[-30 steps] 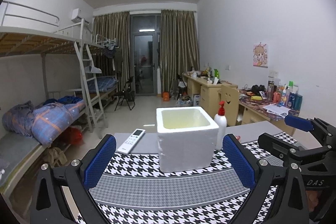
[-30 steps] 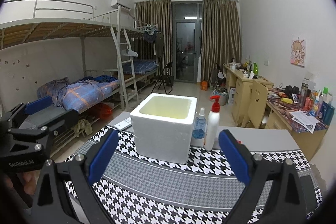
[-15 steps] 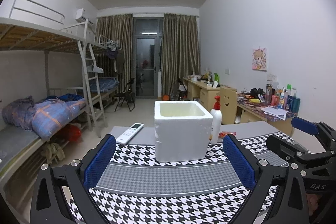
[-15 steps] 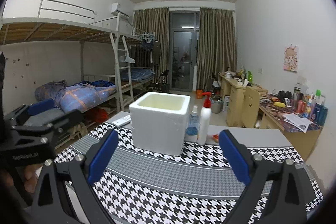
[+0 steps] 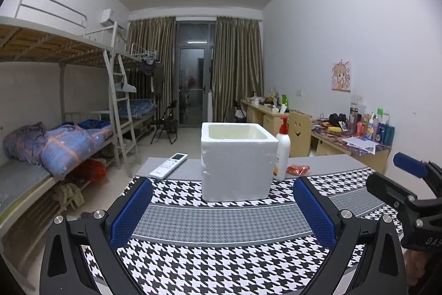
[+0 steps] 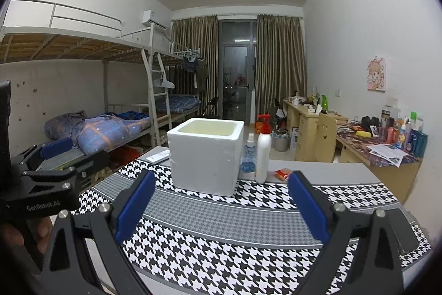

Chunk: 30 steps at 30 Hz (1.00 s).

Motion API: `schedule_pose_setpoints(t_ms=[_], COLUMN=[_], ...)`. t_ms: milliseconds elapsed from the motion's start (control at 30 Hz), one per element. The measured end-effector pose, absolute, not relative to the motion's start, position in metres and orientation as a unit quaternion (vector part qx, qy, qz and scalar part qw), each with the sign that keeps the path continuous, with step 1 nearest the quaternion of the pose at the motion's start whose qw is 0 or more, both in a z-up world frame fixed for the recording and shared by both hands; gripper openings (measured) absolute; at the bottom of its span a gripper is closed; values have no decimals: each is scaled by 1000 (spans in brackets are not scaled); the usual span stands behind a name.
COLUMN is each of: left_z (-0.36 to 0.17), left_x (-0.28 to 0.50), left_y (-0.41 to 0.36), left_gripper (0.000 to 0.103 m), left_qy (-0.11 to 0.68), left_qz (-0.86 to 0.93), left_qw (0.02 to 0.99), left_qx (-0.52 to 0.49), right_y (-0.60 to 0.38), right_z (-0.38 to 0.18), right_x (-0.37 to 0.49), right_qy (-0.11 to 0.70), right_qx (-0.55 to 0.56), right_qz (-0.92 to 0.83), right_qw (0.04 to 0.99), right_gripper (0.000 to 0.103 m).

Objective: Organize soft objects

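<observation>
So no soft object is in hand or clearly in view yet; nearest candidate is the small orange-red crinkled packet (image 5: 297, 170) lying flat on the grey tabletop strip at about 2 o'clock of the box, just beside the base of the white pump bottle with red nozzle (image 5: 282, 151); can't tell if it's actually soft

White square styrofoam box (image 5: 237, 161), open top, stands upright at 12 o'clock in both wrist views, on the far edge of the black-and-white houndstooth mat (image 5: 226, 261). Interior mostly hidden from this angle; the part visible looks bare, so judging nothing is sorted in yet

Small clear blue spray bottle (image 6: 250, 154) stands between box and pump bottle, touching or nearly, can't tell. White remote control (image 5: 168, 165) lies flat at 10 o'clock of the box, off the mat

Left gripper (image 5: 219, 208): jaws spread wide, nothing between the blue pads. Right gripper (image 6: 218, 202): same, spread and empty; it also shows at 3 o'clock in the left view. Both hang above the near mat, well apart from the box

Read: task at the very start, zero placements visible. Left to do: locate the soft items, grasp, drop into box
</observation>
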<state>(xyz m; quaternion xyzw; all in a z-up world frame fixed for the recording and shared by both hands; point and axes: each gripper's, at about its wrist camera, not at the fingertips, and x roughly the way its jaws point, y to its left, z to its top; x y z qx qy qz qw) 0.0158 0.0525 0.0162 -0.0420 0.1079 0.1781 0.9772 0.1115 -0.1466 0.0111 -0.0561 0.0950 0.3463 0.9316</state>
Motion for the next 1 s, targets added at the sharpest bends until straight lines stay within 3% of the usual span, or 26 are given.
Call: schedule_pose_setpoints(t_ms=[1000], left_z=[2], left_x=[16], left_y=[47], left_gripper=[102], left_qy=[122], left_qz=[159], left_qw=[979], left_qx=[-38], right_y=[-158], right_z=[-18], right_x=[119], right_qy=[120], right_qx=[-42], right_qz=[326], right_qw=[937], right_gripper=[99])
